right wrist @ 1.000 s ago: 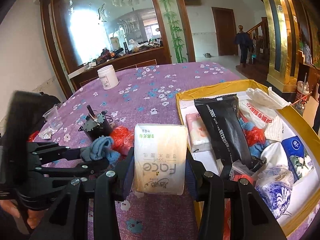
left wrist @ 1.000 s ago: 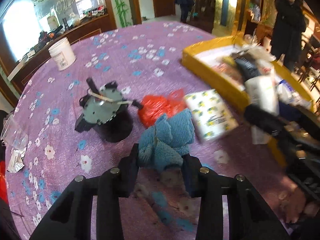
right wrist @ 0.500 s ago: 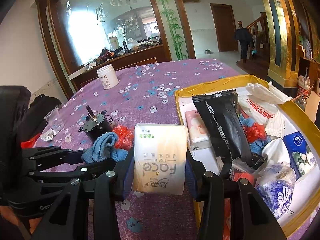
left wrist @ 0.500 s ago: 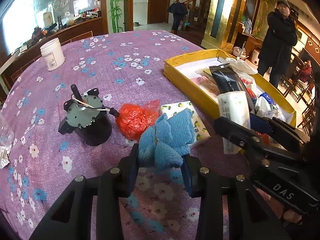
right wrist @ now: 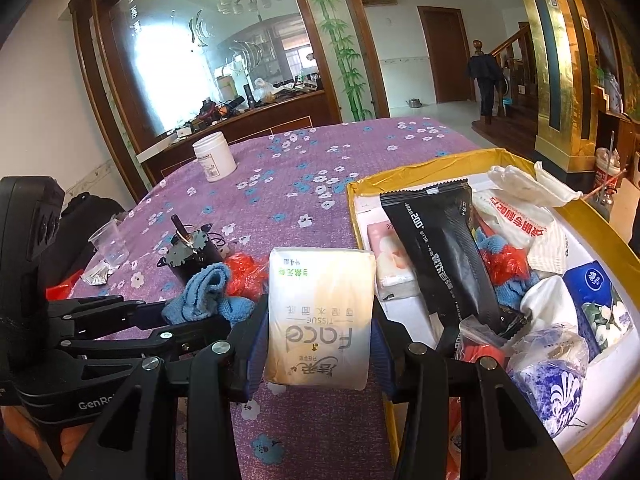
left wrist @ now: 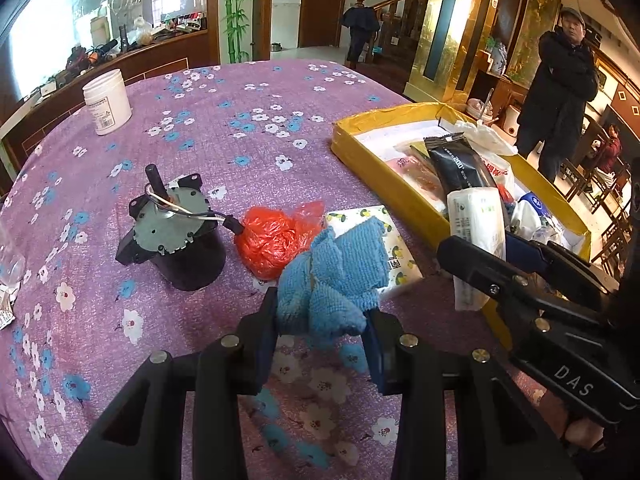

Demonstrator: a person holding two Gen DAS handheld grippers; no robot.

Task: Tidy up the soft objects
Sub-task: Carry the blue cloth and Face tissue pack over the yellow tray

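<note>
Right gripper (right wrist: 318,322) clamps soft white tissue pack (right wrist: 320,316), "Face TISSUE" printed upside down, held above purple floral tablecloth (right wrist: 280,184) just beside yellow tray (right wrist: 420,164). Left gripper (left wrist: 320,330) pinches fuzzy blue terry cloth (left wrist: 336,276) over tablecloth. Black glossy pouch (right wrist: 444,252) marked "200" lies in tray. "DAS" and "GenRo…" lettering on gripper bodies. Crinkled red bag (left wrist: 276,236) beside round black motor (left wrist: 176,232).

Etched mirror (right wrist: 208,68) (bamboo-painted), brown door (right wrist: 446,54), gold pillar (right wrist: 556,60)
</note>
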